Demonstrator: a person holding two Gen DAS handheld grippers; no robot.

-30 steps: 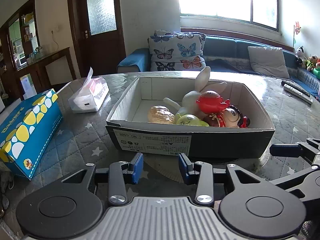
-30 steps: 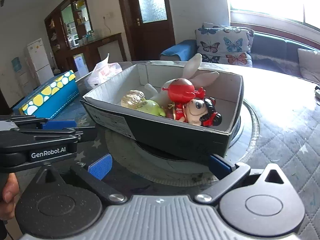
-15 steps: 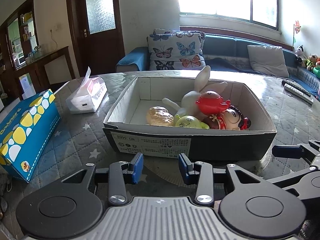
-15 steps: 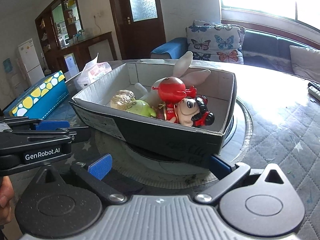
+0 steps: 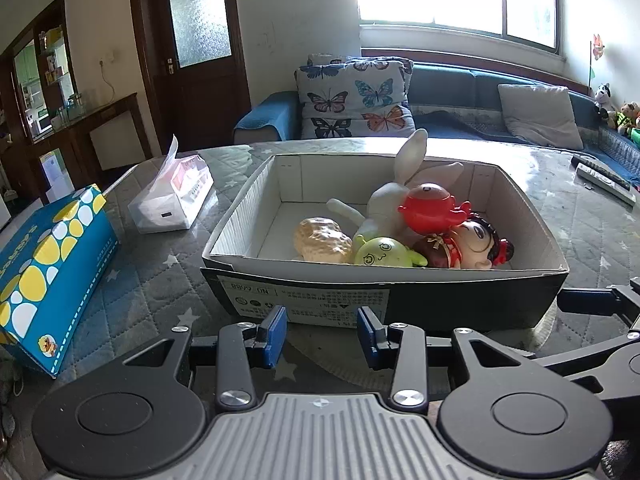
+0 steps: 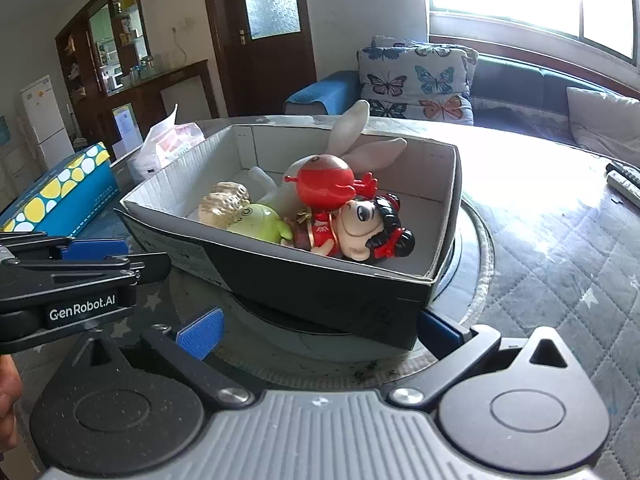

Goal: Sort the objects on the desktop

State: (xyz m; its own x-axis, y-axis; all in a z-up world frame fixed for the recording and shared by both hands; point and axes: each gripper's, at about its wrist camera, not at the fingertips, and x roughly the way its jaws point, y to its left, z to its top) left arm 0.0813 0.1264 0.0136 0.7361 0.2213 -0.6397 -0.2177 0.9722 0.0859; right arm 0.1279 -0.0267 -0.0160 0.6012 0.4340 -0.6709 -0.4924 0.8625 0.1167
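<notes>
While barely anything has shifted over the last second, the box (image 5: 384, 280) is framed slightly lower and closer.

Toys look already sorted into it: rabbit (image 5: 394, 204), red pot (image 5: 432, 208), doll (image 5: 476, 244). Left tool (image 5: 322, 334) is kept open and empty just short of the box's near wall; right tool (image 6: 316, 330) is spread wide, nothing gripped (near corner sits between its pads). Open tabletop (image 6: 560, 240) is left to the right.
</notes>
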